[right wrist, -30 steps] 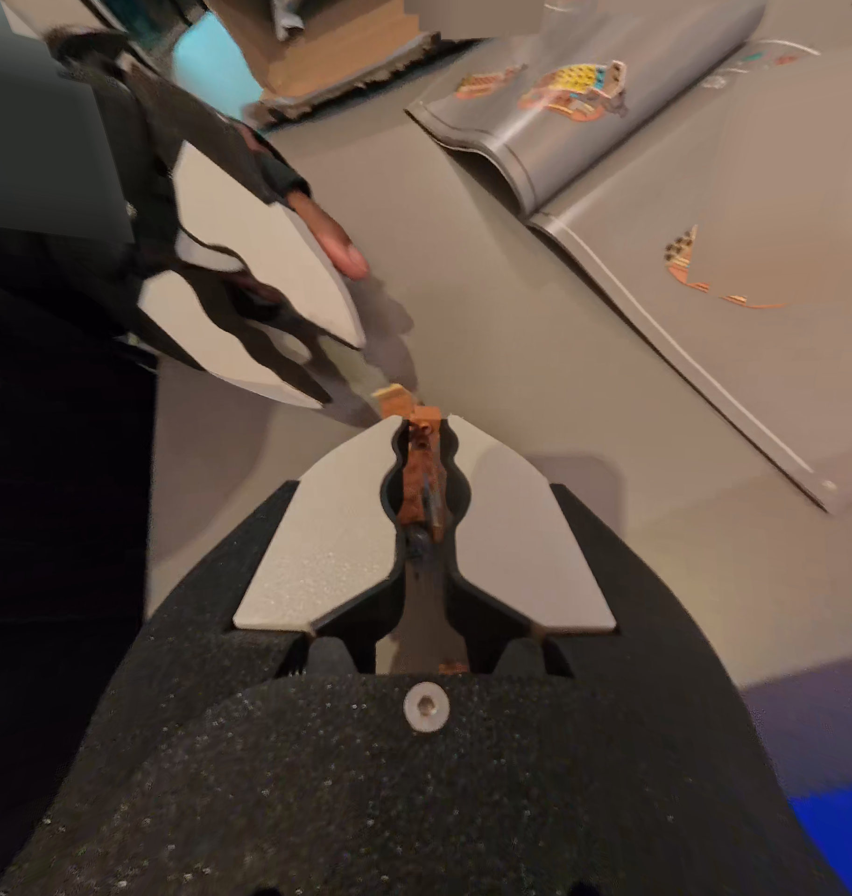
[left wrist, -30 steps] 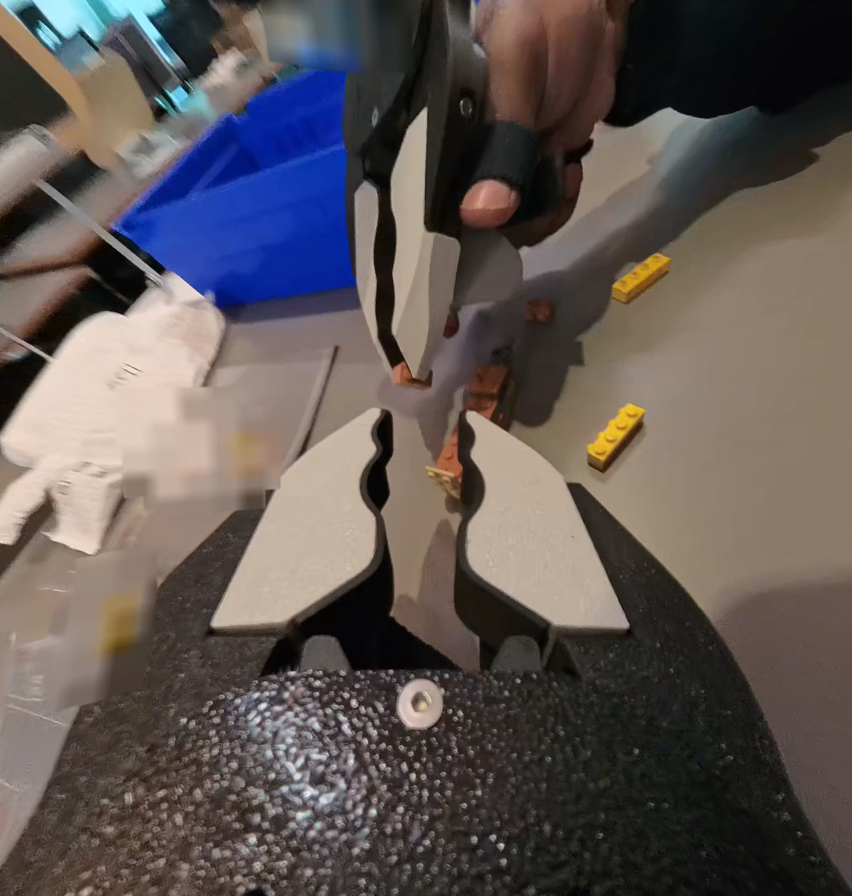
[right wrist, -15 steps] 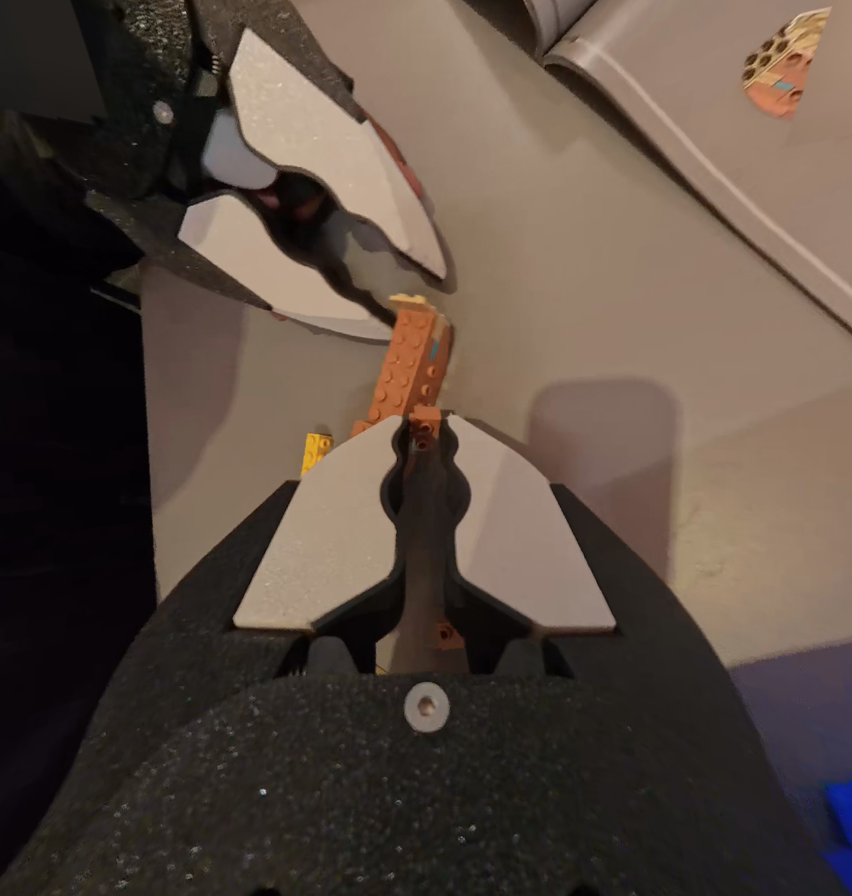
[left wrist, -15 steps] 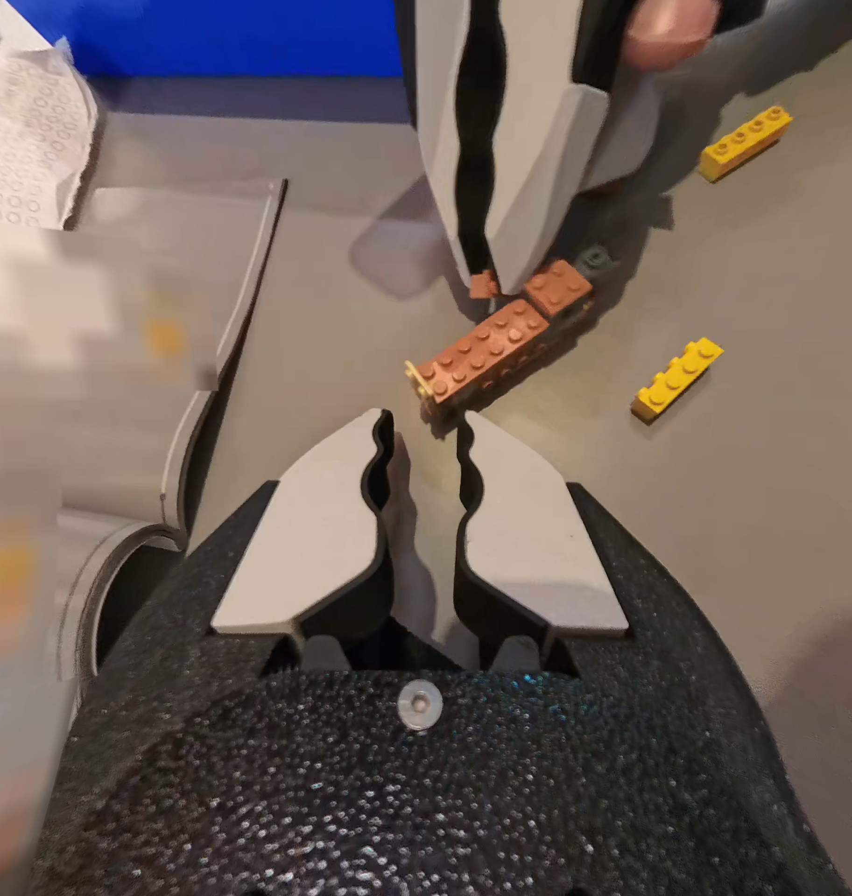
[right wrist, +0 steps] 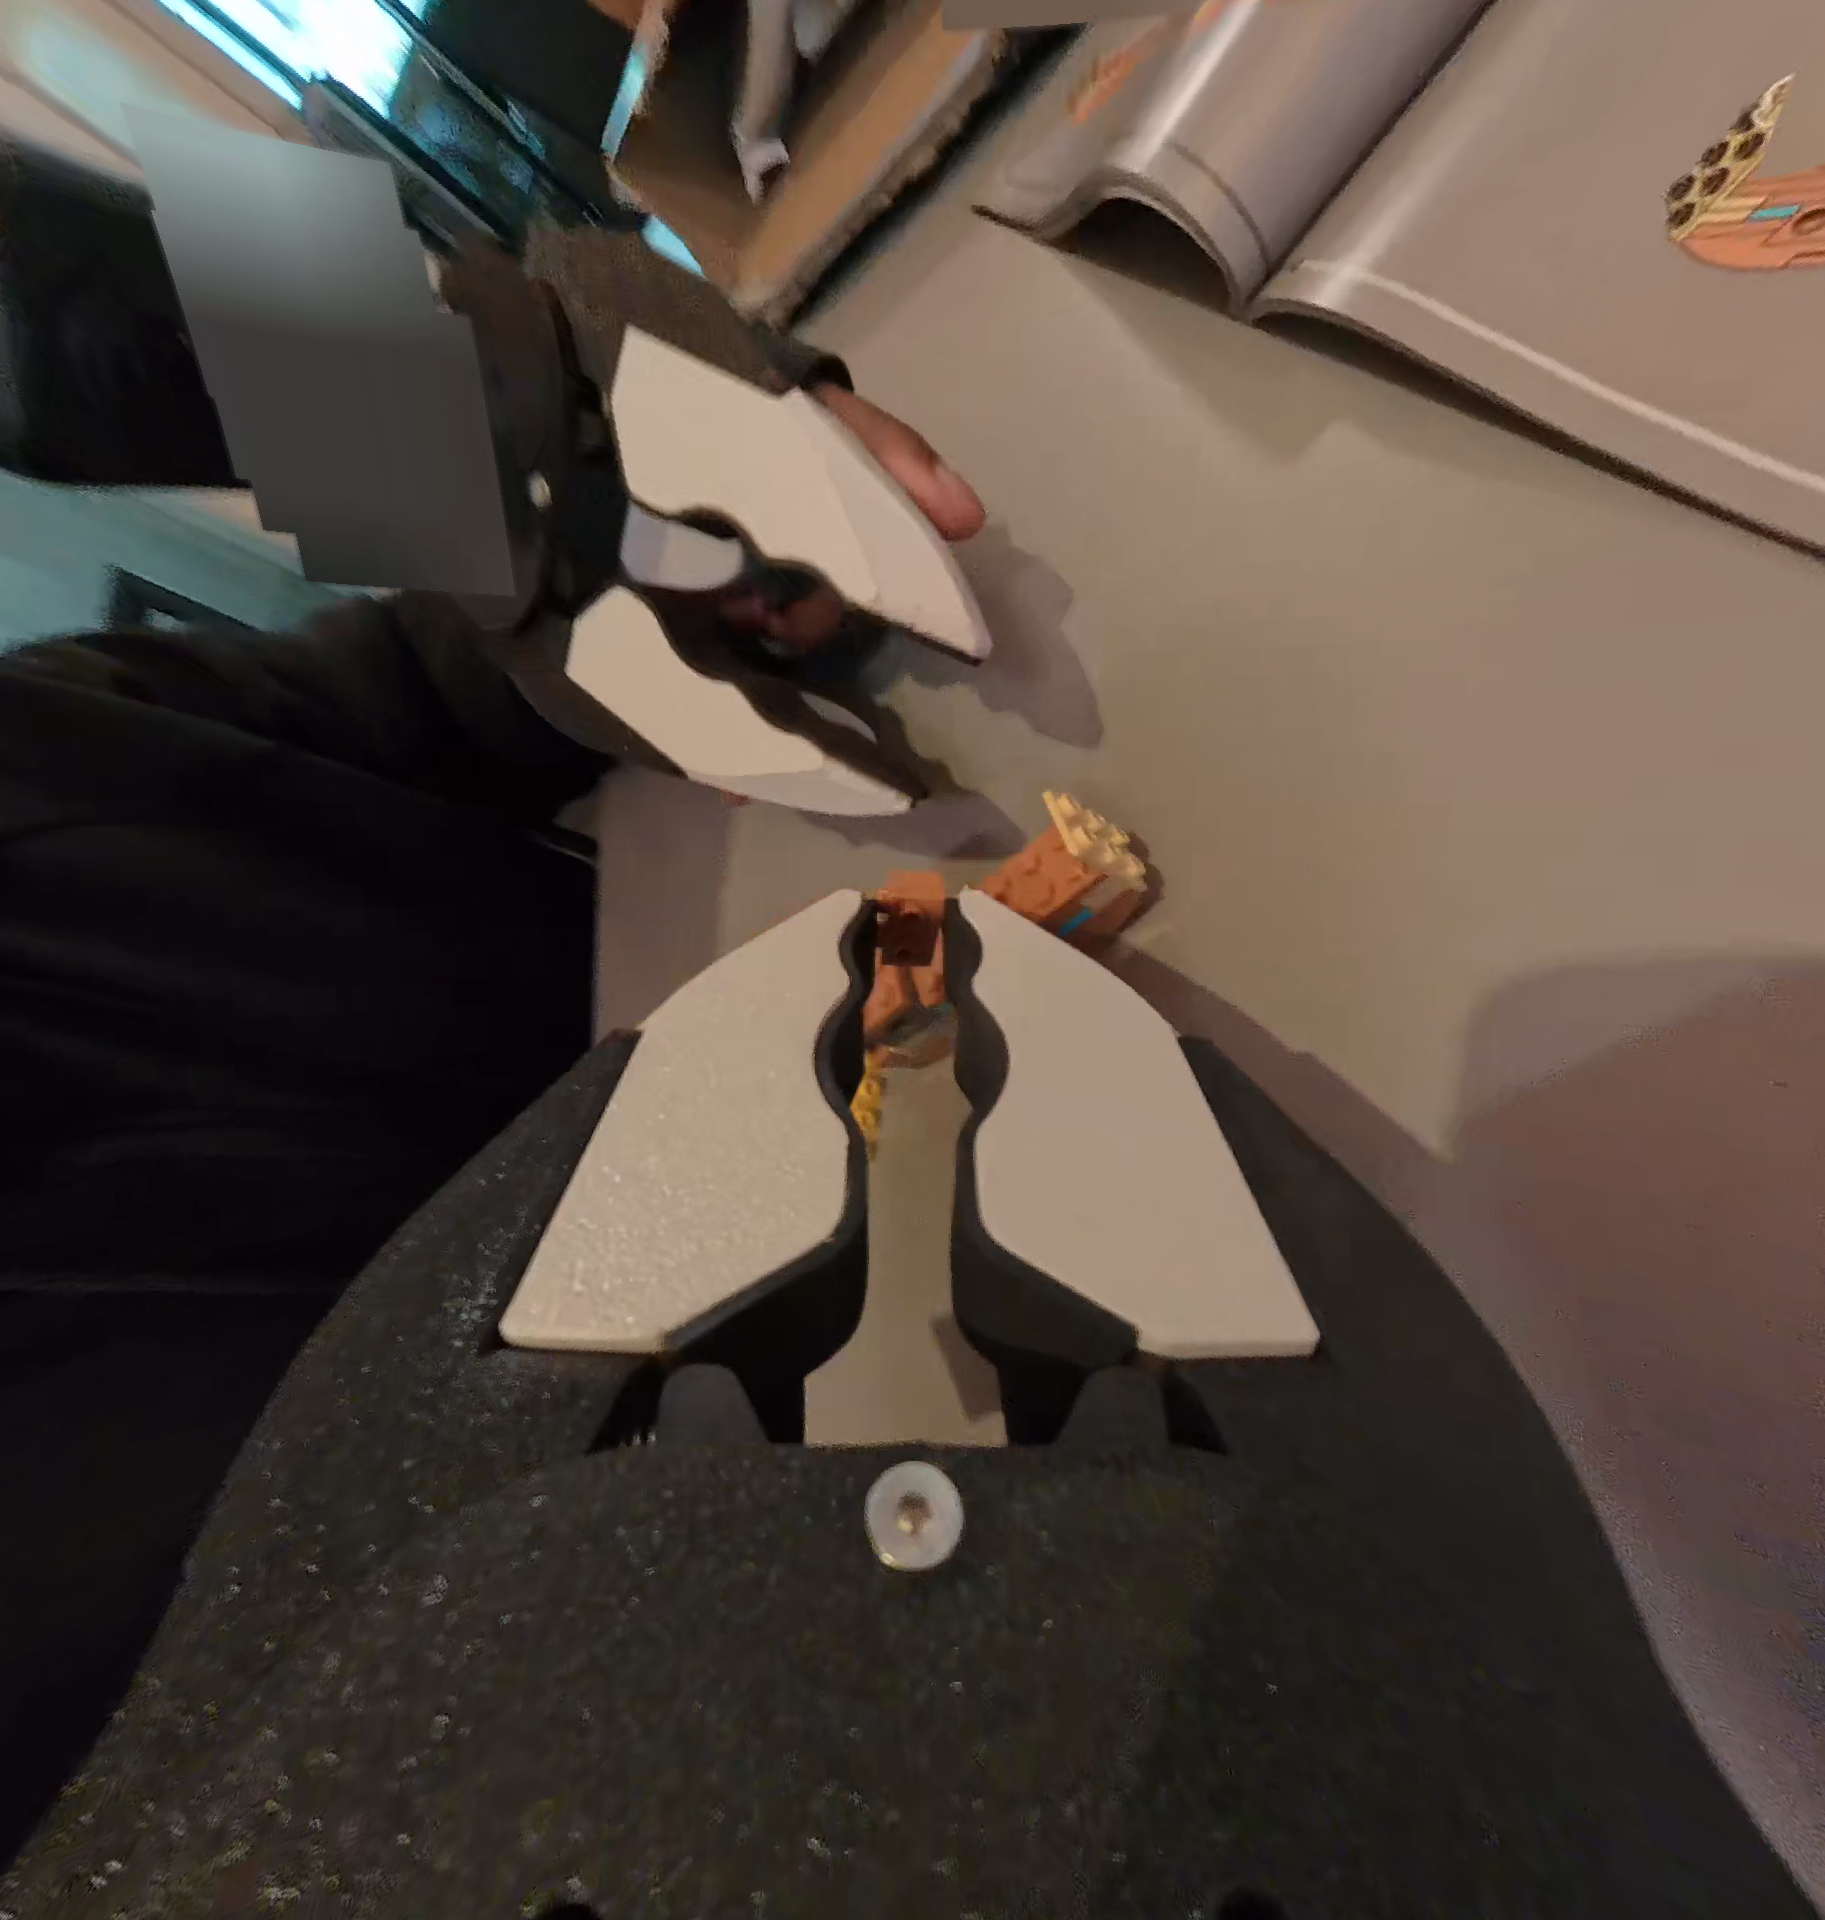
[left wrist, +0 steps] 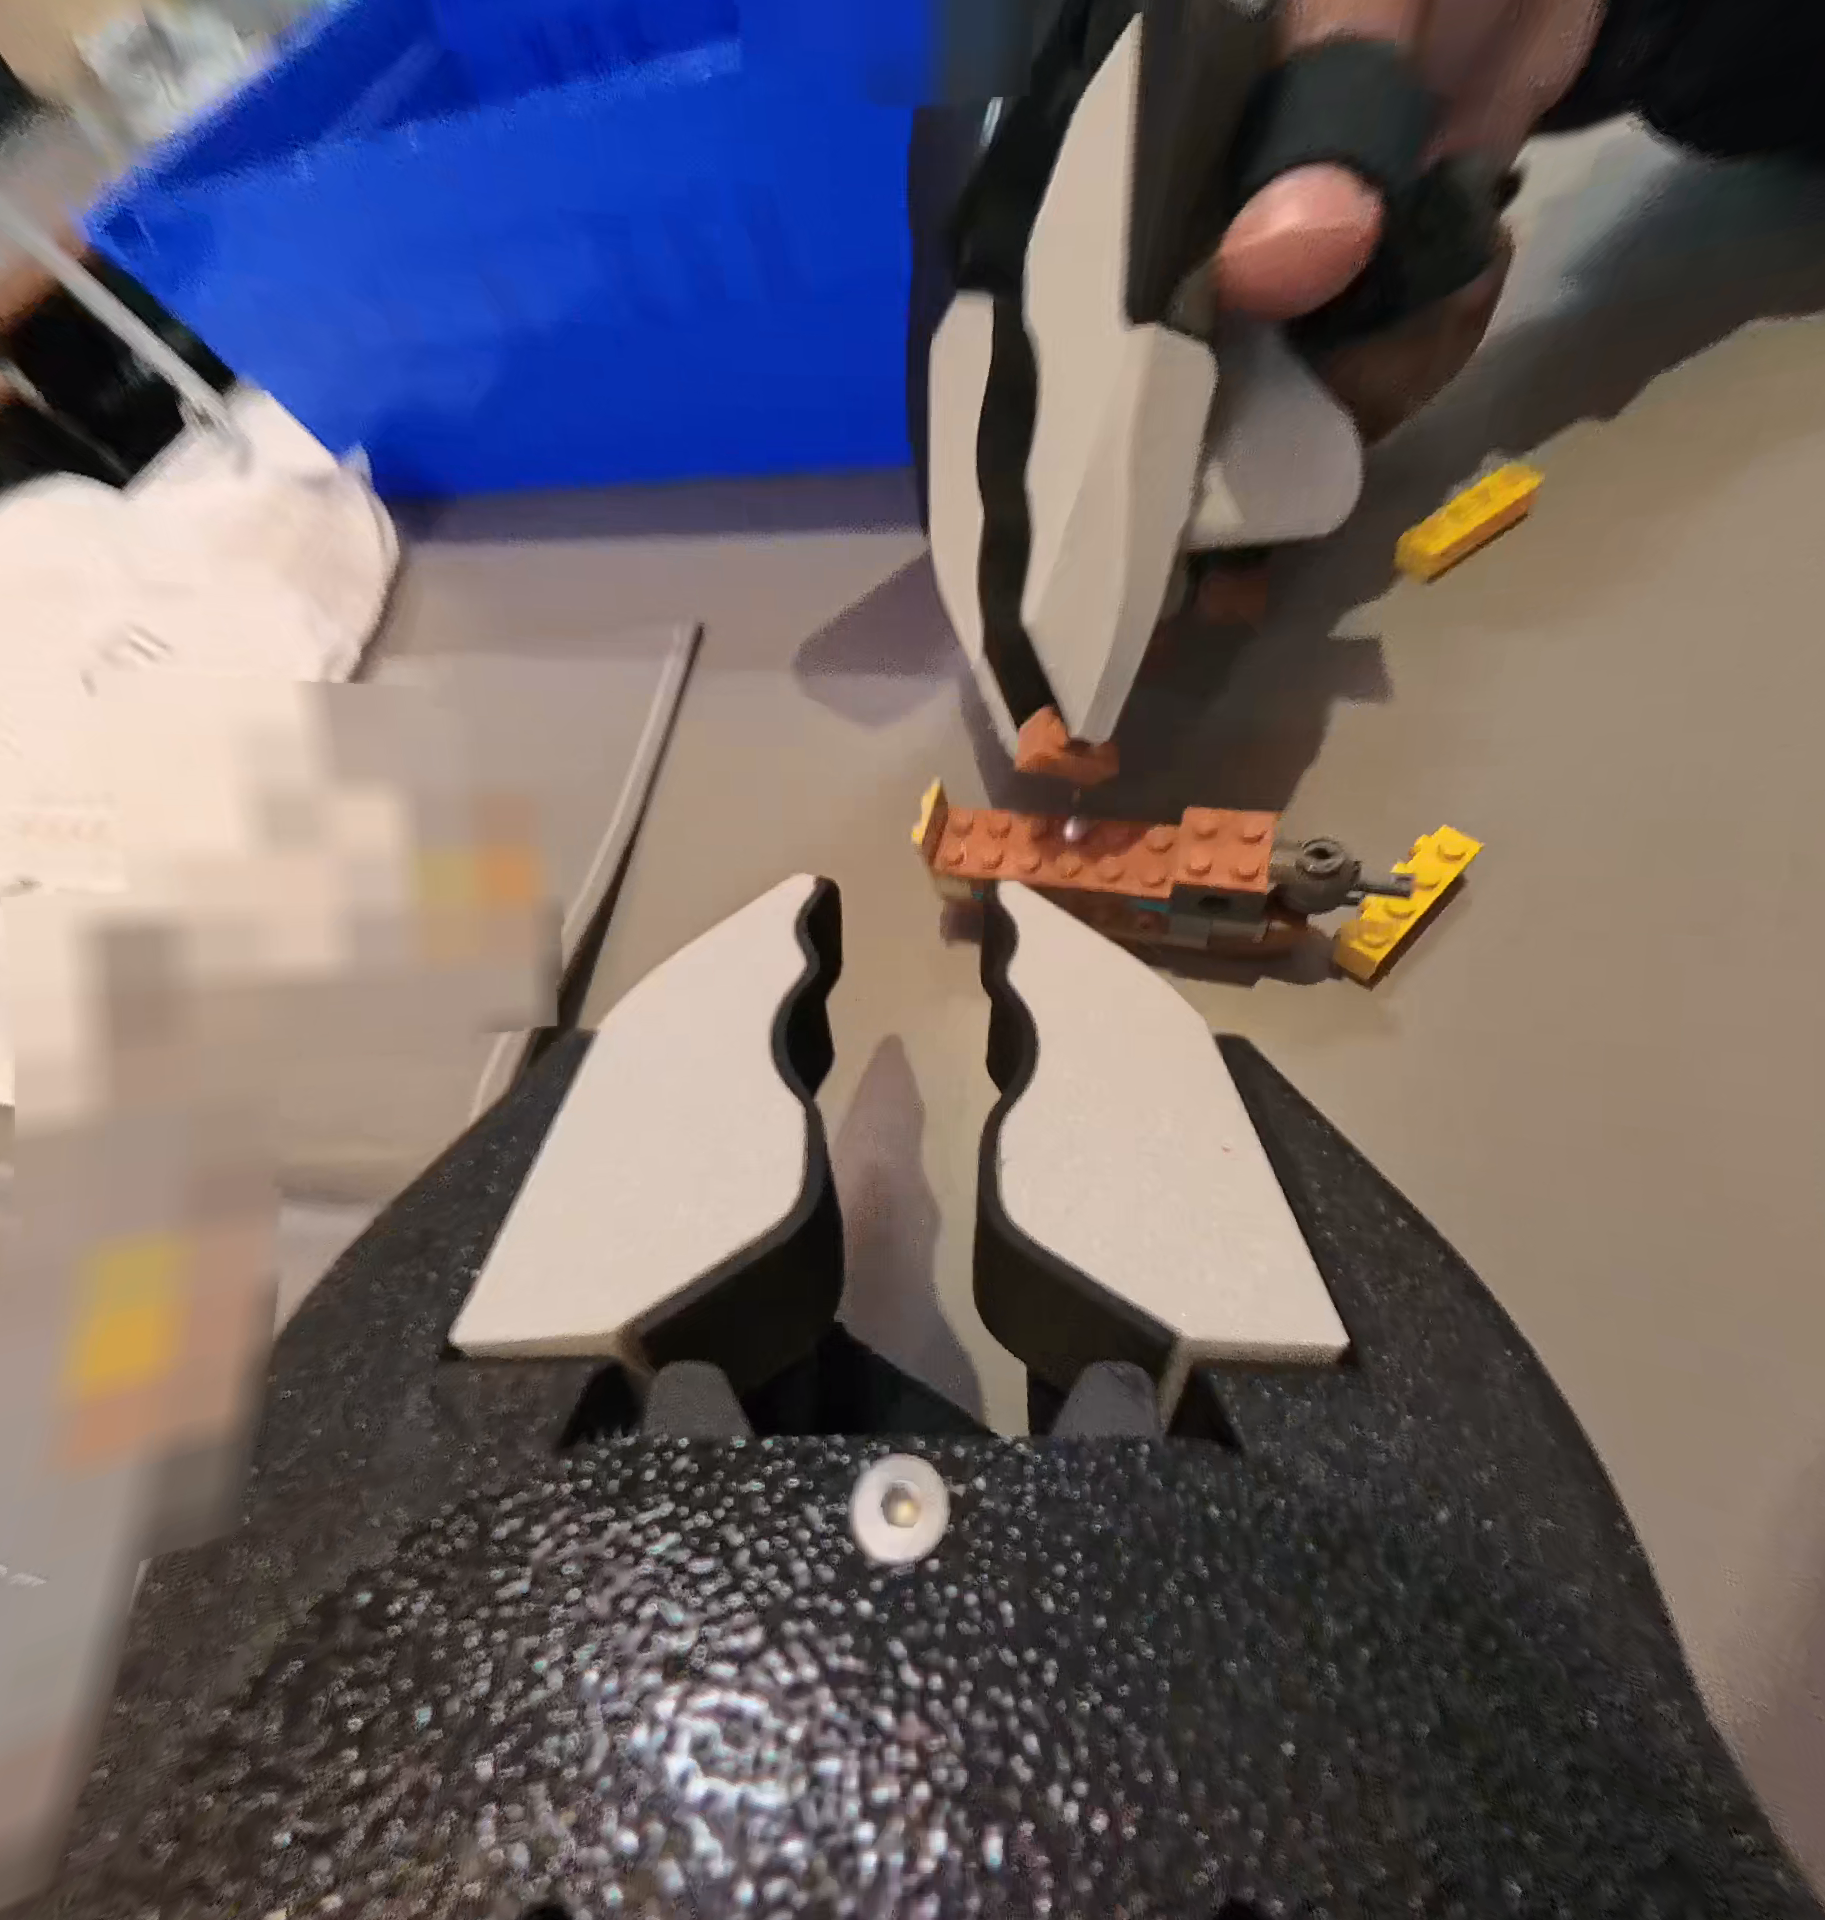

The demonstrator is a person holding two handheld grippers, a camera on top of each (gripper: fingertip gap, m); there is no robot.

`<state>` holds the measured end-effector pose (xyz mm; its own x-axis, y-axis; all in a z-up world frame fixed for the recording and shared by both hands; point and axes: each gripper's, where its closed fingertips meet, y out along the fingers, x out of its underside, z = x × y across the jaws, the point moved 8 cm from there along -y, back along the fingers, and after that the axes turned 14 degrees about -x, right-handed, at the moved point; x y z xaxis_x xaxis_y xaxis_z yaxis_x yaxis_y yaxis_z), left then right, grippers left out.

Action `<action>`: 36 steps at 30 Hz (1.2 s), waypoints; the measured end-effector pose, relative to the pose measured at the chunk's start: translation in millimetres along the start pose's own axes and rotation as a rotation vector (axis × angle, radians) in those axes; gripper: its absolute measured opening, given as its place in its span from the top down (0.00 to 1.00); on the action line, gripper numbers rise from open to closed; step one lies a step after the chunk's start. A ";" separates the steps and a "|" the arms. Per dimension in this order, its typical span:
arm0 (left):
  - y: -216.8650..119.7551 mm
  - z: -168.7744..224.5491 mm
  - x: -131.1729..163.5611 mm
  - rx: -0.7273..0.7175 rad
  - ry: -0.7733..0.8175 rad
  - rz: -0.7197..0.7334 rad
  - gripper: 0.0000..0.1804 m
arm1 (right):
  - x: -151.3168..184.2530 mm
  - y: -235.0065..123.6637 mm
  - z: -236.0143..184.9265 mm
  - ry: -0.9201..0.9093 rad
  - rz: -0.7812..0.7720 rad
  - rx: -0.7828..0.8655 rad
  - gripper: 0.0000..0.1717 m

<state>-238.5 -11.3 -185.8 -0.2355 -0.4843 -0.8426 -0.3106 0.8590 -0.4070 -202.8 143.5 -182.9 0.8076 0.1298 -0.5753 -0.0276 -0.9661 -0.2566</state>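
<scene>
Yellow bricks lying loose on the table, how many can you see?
2. One yellow brick lies at the right end of the brown brick model, touching its grey tip. The other yellow brick lies farther back, near the hand. More may be hidden.

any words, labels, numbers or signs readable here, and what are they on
None can be read.
White printed bags: print blurred, unreadable.
Open booklet: only coloured pictures of a brick model show, no legible text.
Blue bin, brown brick model, yellow bricks: no markings seen.

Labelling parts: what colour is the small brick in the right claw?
Reddish-brown small brick; clearest in the left wrist view.
</scene>
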 end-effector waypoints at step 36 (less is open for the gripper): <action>4.6 22.2 -11.0 -0.036 0.125 0.109 0.91 | -4.8 4.2 -19.2 -0.101 0.031 0.147 0.92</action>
<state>-217.0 1.6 -186.2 -0.3815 -0.4070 -0.8300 -0.3092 0.9023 -0.3003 -195.4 134.6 -166.4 0.7422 0.1294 -0.6576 -0.1433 -0.9279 -0.3443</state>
